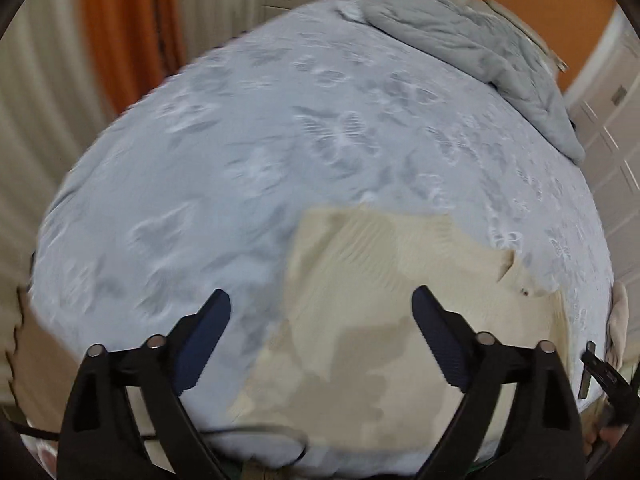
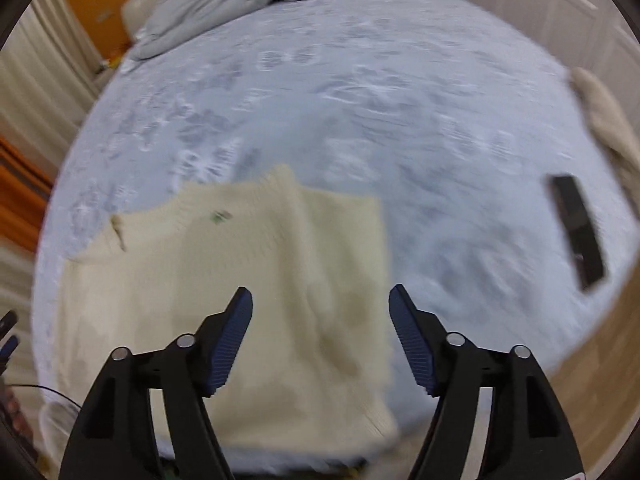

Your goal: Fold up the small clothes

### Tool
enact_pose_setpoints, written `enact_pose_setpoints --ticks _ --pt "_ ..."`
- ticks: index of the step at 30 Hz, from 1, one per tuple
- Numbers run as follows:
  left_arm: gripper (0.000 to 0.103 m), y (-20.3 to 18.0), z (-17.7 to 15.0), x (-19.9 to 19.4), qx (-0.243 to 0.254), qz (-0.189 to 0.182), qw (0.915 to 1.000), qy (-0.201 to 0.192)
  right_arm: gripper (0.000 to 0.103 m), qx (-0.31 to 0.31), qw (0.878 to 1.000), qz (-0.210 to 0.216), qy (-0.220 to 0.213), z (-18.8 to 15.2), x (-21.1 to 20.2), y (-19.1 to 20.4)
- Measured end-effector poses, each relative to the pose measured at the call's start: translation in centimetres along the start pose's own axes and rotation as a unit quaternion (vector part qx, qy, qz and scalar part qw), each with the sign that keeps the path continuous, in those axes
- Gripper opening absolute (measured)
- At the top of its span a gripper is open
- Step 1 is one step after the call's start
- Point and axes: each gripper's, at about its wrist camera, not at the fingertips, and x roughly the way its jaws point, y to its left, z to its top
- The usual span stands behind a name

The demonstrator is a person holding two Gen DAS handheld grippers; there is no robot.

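A cream knitted garment point(image 1: 384, 304) lies flat on the pale blue bedspread point(image 1: 240, 140) near the bed's front edge, partly folded over itself. It also shows in the right wrist view point(image 2: 248, 272). My left gripper point(image 1: 322, 308) is open and empty, held above the garment's left part. My right gripper point(image 2: 320, 304) is open and empty, held above the garment's right part. Both views are blurred by motion.
A crumpled grey duvet point(image 1: 472, 48) lies at the head of the bed. A black flat device point(image 2: 576, 228) lies on the bedspread to the right. Another cream cloth point(image 2: 604, 120) hangs at the bed's right edge. Orange curtain point(image 1: 128, 28) at left, white cupboard doors point(image 2: 560, 8) at right.
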Motion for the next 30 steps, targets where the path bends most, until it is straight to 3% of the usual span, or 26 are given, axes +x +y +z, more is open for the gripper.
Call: enact_pose_setpoints --ticks 5,6,7,8,9,10,13,15,19,20,22,24,26,28,30 --pt "0.086 -1.5 1.9 8.6 -0.008 0.013 0.997 0.076 0.068 -0.012 0.999 -0.018 0.029 2.9 6.7 2.5" --pt "0.071 -1.5 1.7 10.0 -0.01 0.021 0.9957 0.09 0.064 -0.012 0.999 -0.018 0.036 2.8 7.8 2.8" --pt "0.048 -1.7 1.5 11.2 -0.004 0.027 0.9941 0.105 0.03 -0.012 0.999 -0.013 0.044 3.0 8.6 3.0" --pt "0.036 -2.0 1.4 12.2 0.003 0.035 0.9921 0.121 0.016 -0.013 0.998 0.0 0.055 3.1 9.2 3.2" --pt "0.017 -1.9 1.3 12.2 -0.002 0.028 0.9922 0.121 0.006 -0.008 0.999 0.005 0.052 3.3 8.8 3.3" --pt "0.009 -1.8 1.7 11.4 -0.014 0.026 0.9936 0.109 0.007 0.006 1.0 0.018 0.022 3.8 7.2 3.0" --pt "0.009 -1.7 2.7 8.0 -0.016 0.006 0.9982 0.057 0.007 0.055 0.995 0.072 -0.044 4.7 2.5 0.9" --pt "0.009 -1.8 3.5 7.7 -0.01 0.013 0.999 0.042 0.006 0.06 0.995 0.065 -0.049 4.9 2.8 -0.1" --pt "0.01 -2.3 2.8 13.6 0.006 0.058 0.9928 0.104 0.006 0.06 0.996 0.026 0.057 4.4 10.7 -1.3" --pt "0.011 -2.4 2.7 13.9 0.013 0.066 0.9924 0.103 0.006 0.059 0.997 0.024 0.047 4.4 10.7 -1.3" --pt "0.015 -2.8 2.7 12.9 0.021 0.074 0.9926 0.094 0.016 0.066 0.997 0.014 0.036 4.8 9.1 -1.1" --pt "0.017 -3.1 2.7 10.7 0.02 0.068 0.9946 0.076 0.023 0.063 0.998 -0.014 -0.011 4.8 5.8 -0.5" --pt "0.017 -3.8 2.6 7.7 0.023 0.055 0.9974 0.041 0.024 0.046 0.997 -0.022 -0.06 4.5 2.8 0.7" --pt "0.024 -4.8 1.9 5.7 0.016 0.028 0.9993 0.021 0.023 0.021 0.997 0.046 -0.055 4.0 1.8 3.6" --pt "0.032 -6.8 0.5 5.0 0.013 -0.013 0.9994 0.028 0.023 -0.019 0.994 0.102 -0.026 2.7 2.4 7.6"
